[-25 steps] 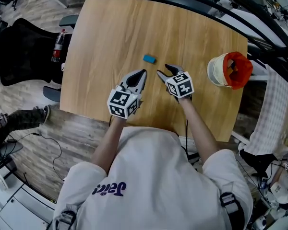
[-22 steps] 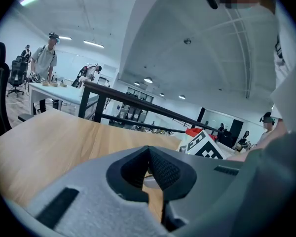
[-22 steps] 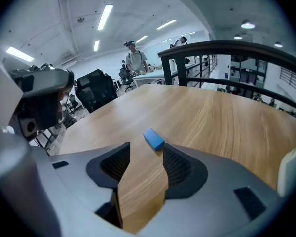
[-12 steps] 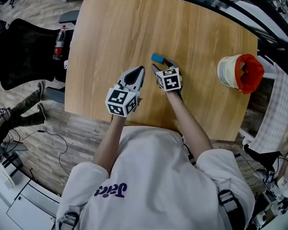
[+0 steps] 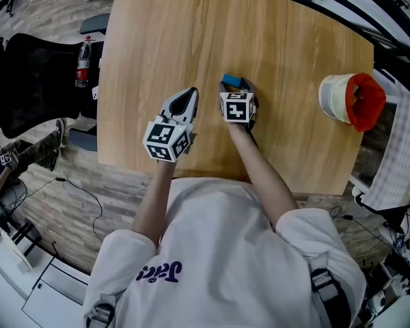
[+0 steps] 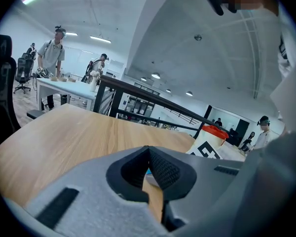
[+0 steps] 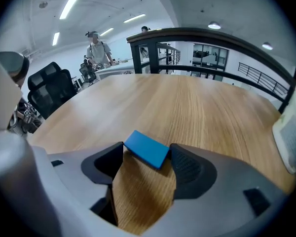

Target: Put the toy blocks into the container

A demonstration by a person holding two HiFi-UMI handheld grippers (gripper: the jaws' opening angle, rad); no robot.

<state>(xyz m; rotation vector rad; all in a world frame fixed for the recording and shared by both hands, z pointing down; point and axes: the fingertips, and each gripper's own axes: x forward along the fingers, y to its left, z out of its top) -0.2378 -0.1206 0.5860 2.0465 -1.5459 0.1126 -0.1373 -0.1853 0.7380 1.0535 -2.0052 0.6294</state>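
A small blue block [image 5: 231, 80] lies on the wooden table [image 5: 191, 26] near its middle. My right gripper [image 5: 234, 87] tilts down over it, jaws on either side. In the right gripper view the blue block [image 7: 147, 148] lies flat between the tips of my right gripper [image 7: 147, 161], whose jaws have just been opening and stand open around it. My left gripper [image 5: 190, 94] hovers to the left of the block, its tips together with nothing held; the left gripper view shows this gripper [image 6: 149, 152] shut. The white container [image 5: 345, 100] with a red mouth stands at the table's right side.
A black office chair [image 5: 27, 80] and a bottle [image 5: 83, 60] stand beside the table's left edge. Dark railings run past the far edge. In the left gripper view people [image 6: 54, 53] stand at another table far behind, and the container [image 6: 216, 132] shows beyond my right gripper's marker cube.
My right gripper has moved forward to the blue block, tipped downward and spread its jaws around it. My left gripper has drifted a little to the left and lower.
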